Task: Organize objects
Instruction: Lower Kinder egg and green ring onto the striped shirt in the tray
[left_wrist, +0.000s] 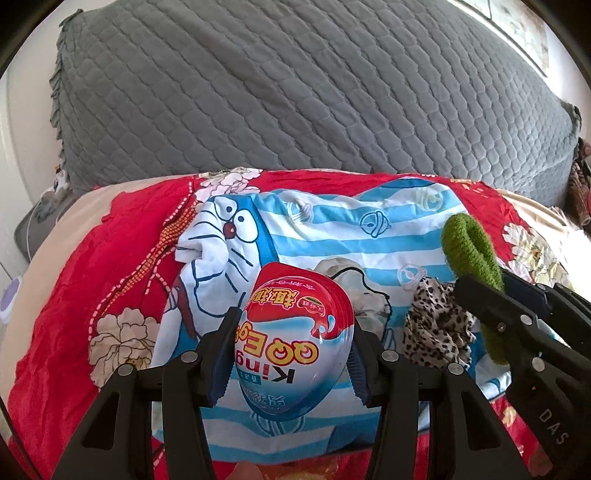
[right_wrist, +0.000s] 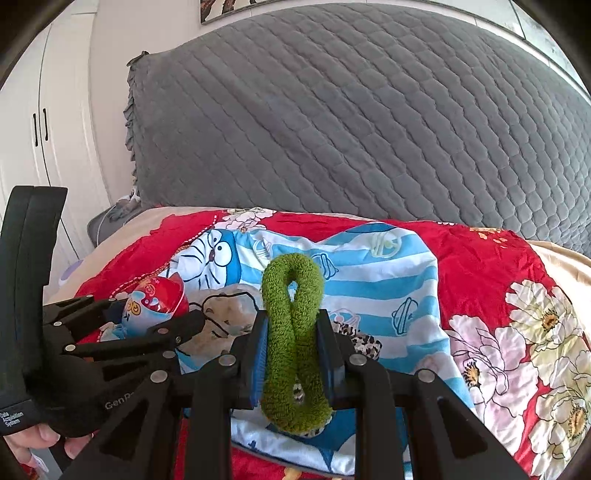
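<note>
My left gripper (left_wrist: 295, 332) is shut on a red, white and blue egg-shaped toy pack (left_wrist: 291, 362), held above the bed. The right wrist view shows the same egg (right_wrist: 155, 302) at the lower left, in the left gripper (right_wrist: 155, 315). My right gripper (right_wrist: 292, 321) is shut on a green fuzzy hair tie (right_wrist: 291, 295), squeezed into a figure of eight. That green tie (left_wrist: 469, 243) and the right gripper (left_wrist: 484, 291) show at the right of the left wrist view. A leopard-print scrunchie (left_wrist: 436, 325) (right_wrist: 364, 339) lies on the cloth between the two grippers.
A blue-striped cartoon cloth (left_wrist: 314, 229) (right_wrist: 369, 280) is spread over a red floral quilt (left_wrist: 110, 258) (right_wrist: 480, 266). Behind stands a grey quilted headboard cover (left_wrist: 295, 92). White wardrobe doors (right_wrist: 29, 129) are at the left. A hand (right_wrist: 37, 439) holds the left gripper.
</note>
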